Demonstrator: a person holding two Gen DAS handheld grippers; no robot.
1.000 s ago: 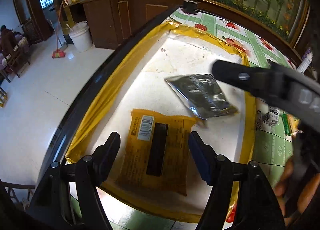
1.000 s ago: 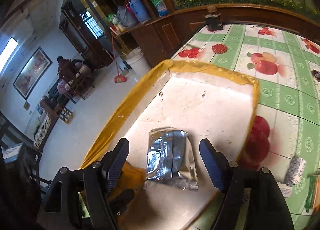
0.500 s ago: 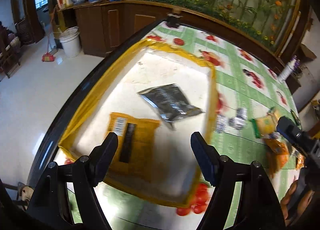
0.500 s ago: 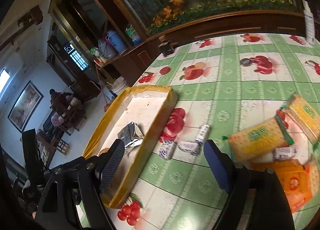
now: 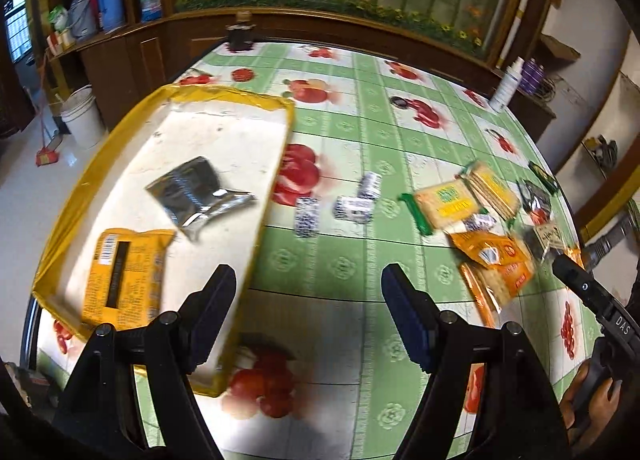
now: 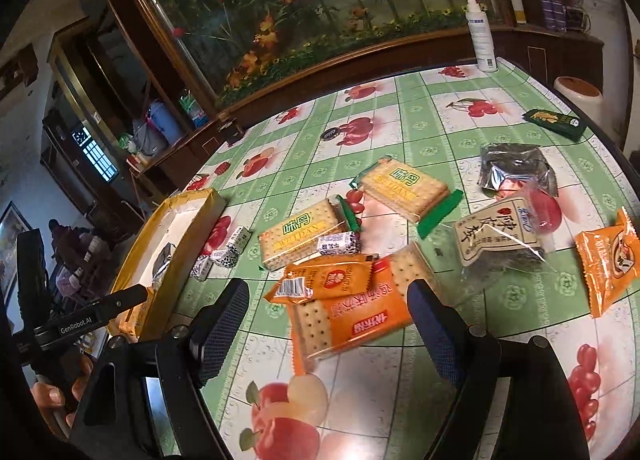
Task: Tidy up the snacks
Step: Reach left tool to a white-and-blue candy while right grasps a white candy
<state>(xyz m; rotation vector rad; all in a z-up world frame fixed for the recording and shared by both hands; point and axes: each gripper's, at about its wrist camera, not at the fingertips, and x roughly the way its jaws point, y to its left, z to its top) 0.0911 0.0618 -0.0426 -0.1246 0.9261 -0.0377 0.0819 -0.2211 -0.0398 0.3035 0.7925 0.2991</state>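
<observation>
The right gripper (image 6: 328, 324) hangs with its jaws spread wide and nothing between its dark blue textured pads (image 6: 436, 334), just above a large orange cracker packet with white lettering (image 6: 352, 320) that lies partly under a smaller orange sachet with a barcode (image 6: 320, 282). Beyond these lie two yellow cracker packs with green ends (image 6: 300, 234), a few small black-and-white wrapped sweets (image 6: 338, 243), a clear bag with a beige label (image 6: 500, 242), a crumpled silver pouch (image 6: 516, 172) and a dark green bar (image 6: 554, 123), all on the green fruit-print tablecloth (image 6: 400, 380). The left gripper (image 5: 308, 316) is likewise wide open and empty, poised over bare cloth beside the shallow yellow-rimmed white tray (image 5: 224, 112). Inside that tray rest a flat orange snack packet (image 5: 124, 272) and a silver foil pouch (image 5: 196, 188), slightly apart.
</observation>
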